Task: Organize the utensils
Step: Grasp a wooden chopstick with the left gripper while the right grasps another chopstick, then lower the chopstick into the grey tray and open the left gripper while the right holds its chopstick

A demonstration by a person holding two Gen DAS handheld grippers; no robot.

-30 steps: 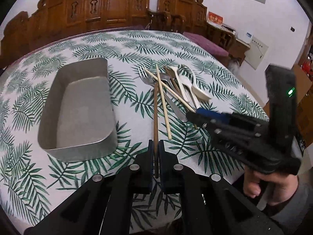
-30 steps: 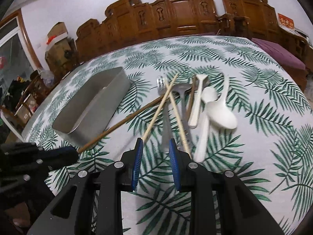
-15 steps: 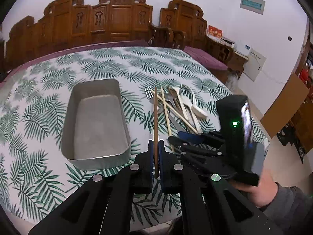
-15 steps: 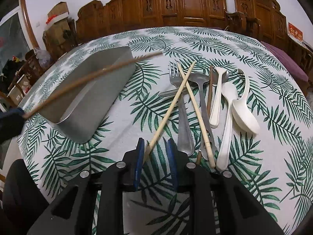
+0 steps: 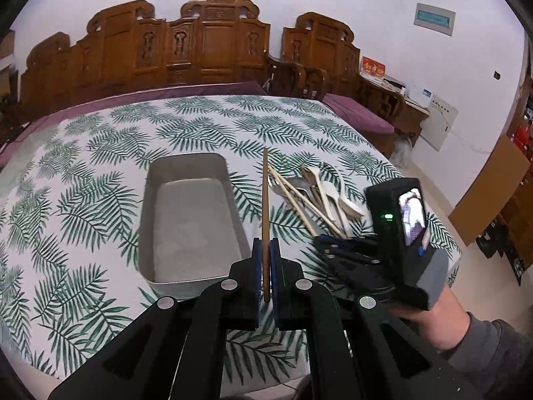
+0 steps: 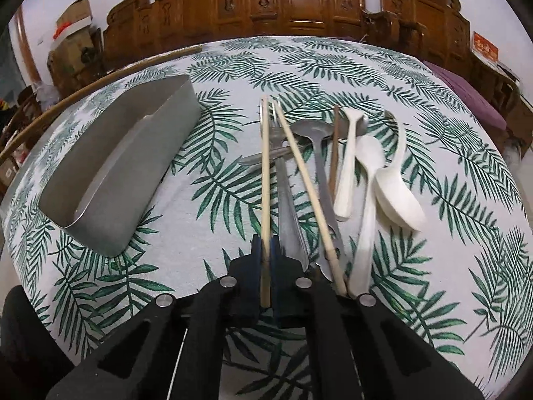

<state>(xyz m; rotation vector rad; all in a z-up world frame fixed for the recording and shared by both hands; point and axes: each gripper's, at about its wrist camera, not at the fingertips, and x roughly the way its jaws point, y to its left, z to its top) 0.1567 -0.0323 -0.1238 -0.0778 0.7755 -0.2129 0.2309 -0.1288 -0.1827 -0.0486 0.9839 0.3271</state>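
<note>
My left gripper (image 5: 265,250) is shut on a dark brown chopstick (image 5: 265,200), held above the table beside the metal tray (image 5: 146,233). That same dark chopstick (image 6: 100,81) shows as a long arc at the upper left of the right wrist view. My right gripper (image 6: 265,250) has closed on a pale chopstick (image 6: 265,166) that lies low over the cloth. A second pale chopstick (image 6: 306,193), a fork (image 6: 283,180), a metal spoon (image 6: 316,146), a short dark chopstick (image 6: 334,153) and white plastic spoons (image 6: 396,193) lie fanned out to its right.
The metal tray (image 6: 110,173) holds nothing that I can see and stands left of the utensil pile. A leaf-print cloth (image 5: 83,200) covers the table. Carved wooden chairs (image 5: 213,43) line the far side. A person's hand (image 5: 443,320) grips the right gripper.
The right gripper's jaws closed onto the pale chopstick, swinging it straight. The left gripper rose with the dark chopstick, so the table sits lower in its view.
</note>
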